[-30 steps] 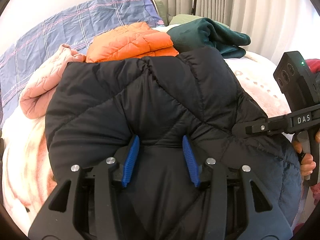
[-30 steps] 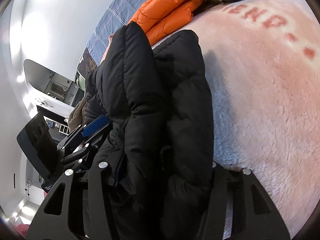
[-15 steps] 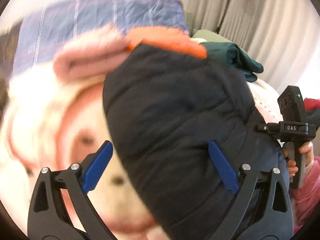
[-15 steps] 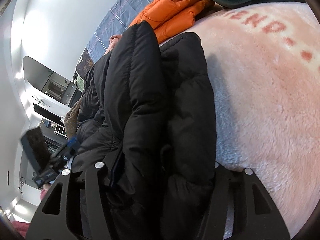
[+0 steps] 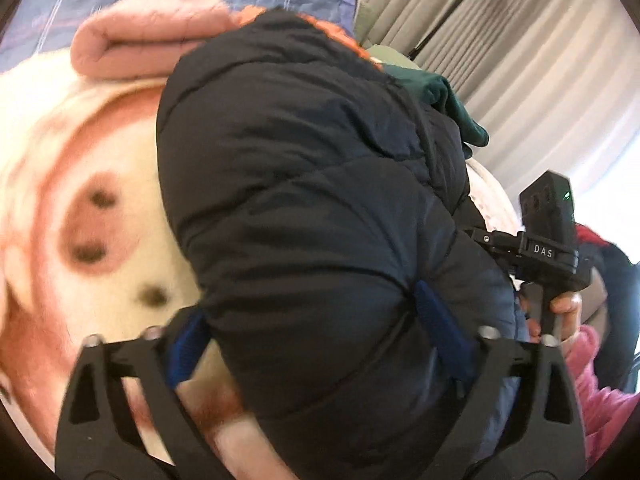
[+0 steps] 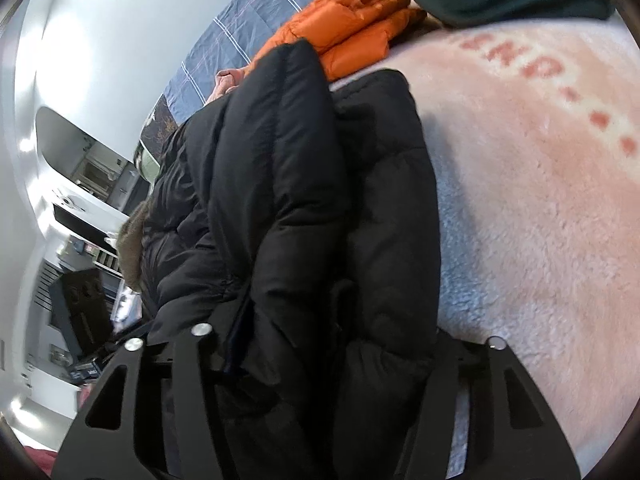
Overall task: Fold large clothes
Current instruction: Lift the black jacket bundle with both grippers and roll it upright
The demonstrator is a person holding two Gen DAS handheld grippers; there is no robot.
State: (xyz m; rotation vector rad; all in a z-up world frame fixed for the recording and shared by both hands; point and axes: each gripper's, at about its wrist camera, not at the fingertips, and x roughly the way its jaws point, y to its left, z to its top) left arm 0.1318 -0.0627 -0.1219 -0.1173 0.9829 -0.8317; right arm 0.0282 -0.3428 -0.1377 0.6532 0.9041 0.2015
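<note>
Two hand-held grippers (image 5: 312, 344) (image 6: 320, 344) w/ black jacket (image 5: 312, 184).

Black quilted puffer jacket (image 5: 320, 208) — bunched, folded over, lying on the fleece blanket (image 6: 540, 200)

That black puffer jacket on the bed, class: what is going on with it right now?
A person with a gripper in each hand is folding the black puffer jacket on a pink fleece blanket. The left gripper straddles a thick bundled fold, its jaws closing around it. The right gripper has the jacket's other end bunched between its jaws, also closing. An orange jacket lies folded behind.
</note>
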